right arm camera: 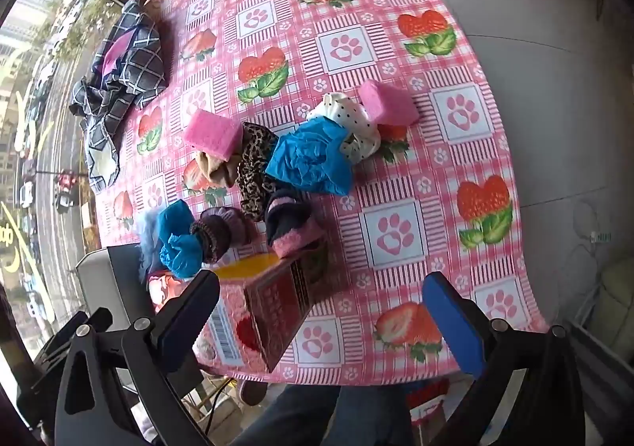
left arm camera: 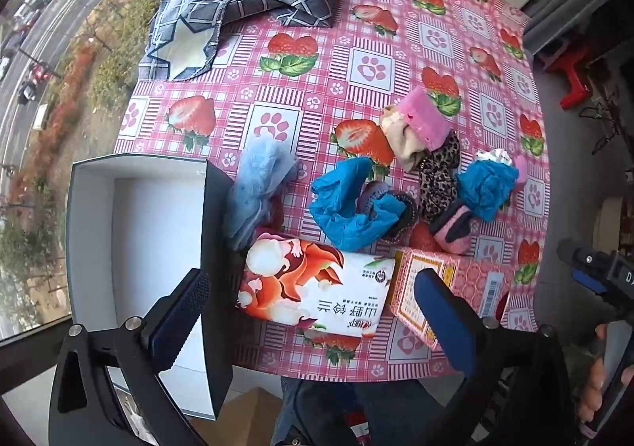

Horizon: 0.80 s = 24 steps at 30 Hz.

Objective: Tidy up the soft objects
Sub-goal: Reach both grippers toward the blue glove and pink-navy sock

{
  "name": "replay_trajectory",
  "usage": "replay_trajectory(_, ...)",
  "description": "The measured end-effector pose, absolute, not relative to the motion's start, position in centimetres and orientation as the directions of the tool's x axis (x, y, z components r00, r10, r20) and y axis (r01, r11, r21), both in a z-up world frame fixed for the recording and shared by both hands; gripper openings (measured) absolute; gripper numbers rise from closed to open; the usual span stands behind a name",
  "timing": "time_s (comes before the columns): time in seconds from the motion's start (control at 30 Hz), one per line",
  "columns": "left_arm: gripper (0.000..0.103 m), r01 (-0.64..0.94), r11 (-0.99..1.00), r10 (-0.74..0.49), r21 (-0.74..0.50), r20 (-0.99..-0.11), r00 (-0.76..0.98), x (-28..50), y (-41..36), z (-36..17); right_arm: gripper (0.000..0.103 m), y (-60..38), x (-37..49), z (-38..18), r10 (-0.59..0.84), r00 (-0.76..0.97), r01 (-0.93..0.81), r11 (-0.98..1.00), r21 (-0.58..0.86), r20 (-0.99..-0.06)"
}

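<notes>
my left gripper point(left arm camera: 313, 303) spread, sees white box point(left arm camera: 130, 232) | my right gripper point(right arm camera: 321, 307) spread, sees dotted cloth point(right arm camera: 352, 125)

Both wrist views look steeply down, close over the table point(left arm camera: 396, 30), sharing its scattered soft items.

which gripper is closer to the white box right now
Left. The left gripper hovers open with one finger over the white box wall. The right gripper is open farther along, over the pink carton.
</notes>
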<state>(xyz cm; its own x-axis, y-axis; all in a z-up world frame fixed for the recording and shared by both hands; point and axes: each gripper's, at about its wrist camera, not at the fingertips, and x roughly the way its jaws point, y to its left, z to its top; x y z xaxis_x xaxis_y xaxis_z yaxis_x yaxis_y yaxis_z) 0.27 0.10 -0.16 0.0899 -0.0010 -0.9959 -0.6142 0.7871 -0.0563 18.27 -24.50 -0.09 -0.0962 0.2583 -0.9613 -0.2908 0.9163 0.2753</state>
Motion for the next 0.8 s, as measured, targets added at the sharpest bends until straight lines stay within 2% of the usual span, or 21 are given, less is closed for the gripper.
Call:
replay_trajectory(0.67,0.103,-0.65,0.758,-0.114,-0.055,-0.992,-0.049,4.3,0.8,-5.9,0.103,-24.2,21.8,-4.5,0.209,-0.205,-0.313,0.912,0.266,-0.956)
replay_trajectory(0.8,0.103,-0.635,0.772,-0.095,-0.032,-0.993,-0.065,4.9,0.7,-7.0,0.103,-24.3,22.2,-5.5,0.191,-0.217,-0.31,0.916,0.253,-0.957)
